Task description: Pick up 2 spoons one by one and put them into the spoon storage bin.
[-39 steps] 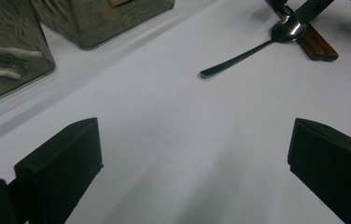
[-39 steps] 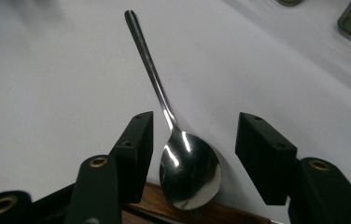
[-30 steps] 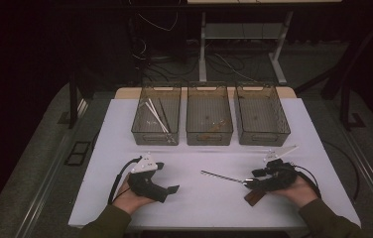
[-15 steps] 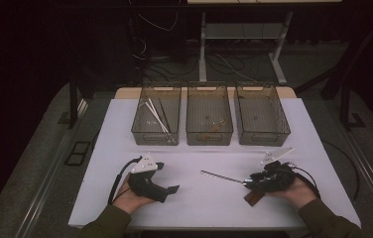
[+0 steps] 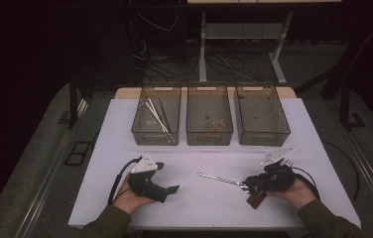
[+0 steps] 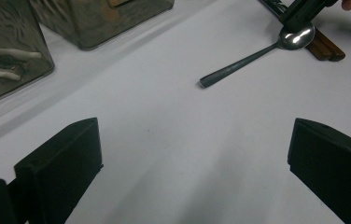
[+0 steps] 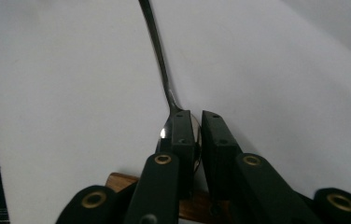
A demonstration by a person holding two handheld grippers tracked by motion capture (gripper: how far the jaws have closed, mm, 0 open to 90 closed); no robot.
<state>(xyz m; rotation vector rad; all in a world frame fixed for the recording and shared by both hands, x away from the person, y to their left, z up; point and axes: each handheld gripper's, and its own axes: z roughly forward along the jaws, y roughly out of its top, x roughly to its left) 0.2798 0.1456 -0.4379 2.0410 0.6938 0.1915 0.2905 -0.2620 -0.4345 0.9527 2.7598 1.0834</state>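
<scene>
Grab step: right gripper [image 7: 197,122] jaws, just closing, now pinch the spoon [image 7: 163,84] bowl, handle reaching out ahead. Left gripper [image 6: 192,154] idles, jaws spread over bare table [image 6: 173,140]. Next: lift it cleanly toward a bin [image 5: 209,115].

Three clear plastic bins [image 5: 209,115] stood in a row at twelve o'clock on the one white table [image 5: 125,134]. One metal spoon [image 5: 221,179] and one brown wooden block [image 5: 256,198] lay at four o'clock. Two black two-jaw grippers were present.
</scene>
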